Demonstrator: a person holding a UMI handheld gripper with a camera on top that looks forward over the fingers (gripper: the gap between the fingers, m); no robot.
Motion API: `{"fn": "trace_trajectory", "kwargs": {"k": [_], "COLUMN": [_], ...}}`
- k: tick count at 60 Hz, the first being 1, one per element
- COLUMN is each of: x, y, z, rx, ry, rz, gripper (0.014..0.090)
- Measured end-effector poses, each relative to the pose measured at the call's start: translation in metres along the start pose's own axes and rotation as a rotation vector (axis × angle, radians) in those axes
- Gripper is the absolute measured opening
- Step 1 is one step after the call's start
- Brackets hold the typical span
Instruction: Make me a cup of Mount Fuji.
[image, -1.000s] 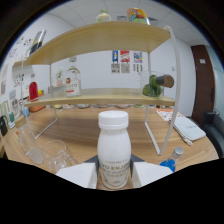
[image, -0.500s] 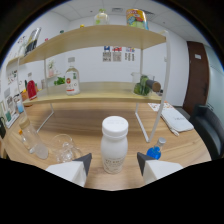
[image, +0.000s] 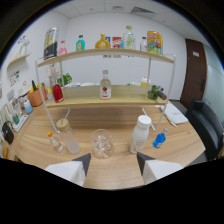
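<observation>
My gripper (image: 113, 160) is open over the wooden table (image: 117, 167), with nothing between its white fingers (image: 70, 169). Just ahead of them stands a clear glass (image: 101, 143) holding ice. A white bottle with a white cap (image: 139, 133) stands upright on the table beyond the right finger, apart from it. Left of the glass are a tall clear cup with a lid (image: 68, 136) and a small bottle with a yellow cap (image: 54, 142). A small blue-capped bottle (image: 159, 139) lies right of the white bottle.
A two-tier wooden shelf (image: 107, 102) stands across the back of the table. Its lower board holds a clear bottle with a red label (image: 105, 86), a red jar (image: 57, 93) and plants; several bottles and boxes line the top. A dark chair (image: 207, 125) stands at the right.
The fingers widened away from the white bottle, then the gripper drew back and rose. The bottle now stands alone on the table, ahead and to the right.
</observation>
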Motion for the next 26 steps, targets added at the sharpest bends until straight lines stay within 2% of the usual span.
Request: {"fn": "trace_trajectory", "kwargs": {"k": [26], "x": [-0.037], "y": [0.006], "z": [-0.012], "rx": [0.0], "ry": [-0.024], "rz": [-0.028], "gripper": [0.0859]}}
